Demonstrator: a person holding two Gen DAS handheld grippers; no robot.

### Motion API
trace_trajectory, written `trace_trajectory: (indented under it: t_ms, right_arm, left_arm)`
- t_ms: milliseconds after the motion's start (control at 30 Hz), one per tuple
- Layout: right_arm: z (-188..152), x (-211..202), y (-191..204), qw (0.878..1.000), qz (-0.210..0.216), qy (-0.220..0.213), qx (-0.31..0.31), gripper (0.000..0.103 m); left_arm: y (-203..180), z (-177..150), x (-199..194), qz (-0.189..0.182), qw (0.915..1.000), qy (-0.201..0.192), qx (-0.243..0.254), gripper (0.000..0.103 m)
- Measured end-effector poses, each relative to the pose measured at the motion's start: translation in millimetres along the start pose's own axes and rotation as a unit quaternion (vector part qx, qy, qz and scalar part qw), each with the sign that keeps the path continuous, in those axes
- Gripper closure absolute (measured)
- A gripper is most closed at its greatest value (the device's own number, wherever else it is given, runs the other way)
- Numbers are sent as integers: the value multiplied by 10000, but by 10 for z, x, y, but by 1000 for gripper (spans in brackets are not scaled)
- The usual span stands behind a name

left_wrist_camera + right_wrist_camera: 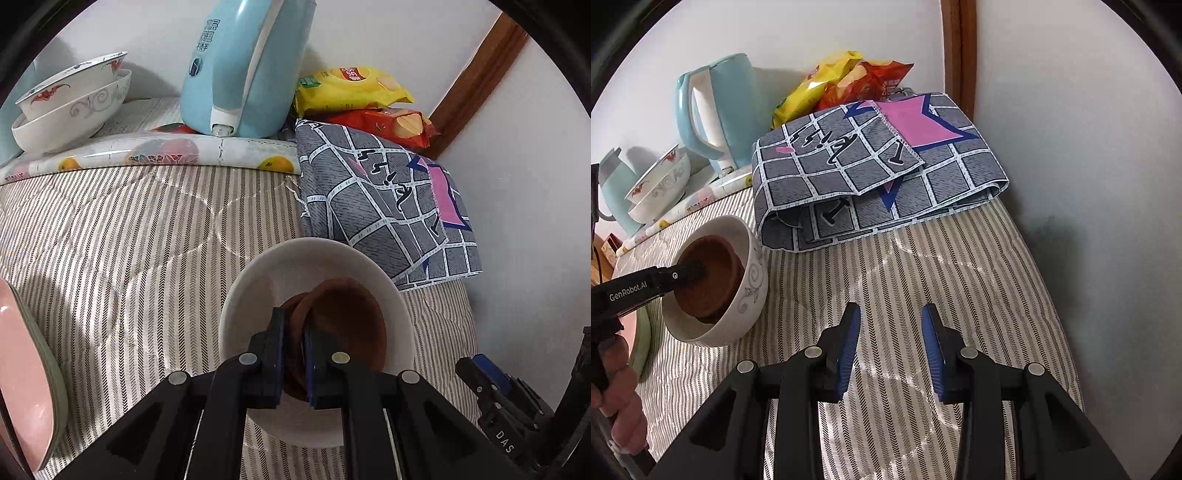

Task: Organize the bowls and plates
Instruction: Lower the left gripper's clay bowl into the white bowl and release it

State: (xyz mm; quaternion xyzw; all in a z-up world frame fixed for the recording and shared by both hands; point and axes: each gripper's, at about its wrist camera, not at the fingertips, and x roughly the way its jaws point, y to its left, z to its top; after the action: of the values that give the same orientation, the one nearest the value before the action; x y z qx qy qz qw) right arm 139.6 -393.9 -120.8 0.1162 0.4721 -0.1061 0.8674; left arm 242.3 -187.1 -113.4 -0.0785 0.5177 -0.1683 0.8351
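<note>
left wrist view looks down on the left gripper [293,354], its jaws drawn narrow and pinching the rim of a brown bowl [347,325] that sits nested inside a white bowl [295,269]. the white bowl rests on a striped quilted bed cover [129,240]. a pink plate [26,387] with a pale green rim lies at the far left edge of this view. farther back, two stacked patterned bowls [70,103] stand on a fruit-print mat [155,155], beside a light blue kettle [240,74]. a folded grey checked cloth [388,199] lies just right of the white bowl, with a yellow snack bag [351,88] and a red snack bag [399,123] behind it against the wall.

right wrist view shows the right gripper [891,347] with its jaws standing wide apart and nothing between them, hovering over the bare striped cover, well right of the white bowl [750,291]. from this side the left gripper [692,271] reaches into that bowl, onto the brown bowl [709,284]. the person's hand [620,398] grips the left handle at the lower left edge.
</note>
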Motion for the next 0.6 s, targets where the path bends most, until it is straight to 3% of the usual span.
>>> trace_trajectory:
  t_ms: [600]
  right_arm:
    - [-16, 11, 148, 9999, 54, 72, -118, 68]
  left_arm:
    - [39, -35, -107, -96, 10000, 21, 3, 87]
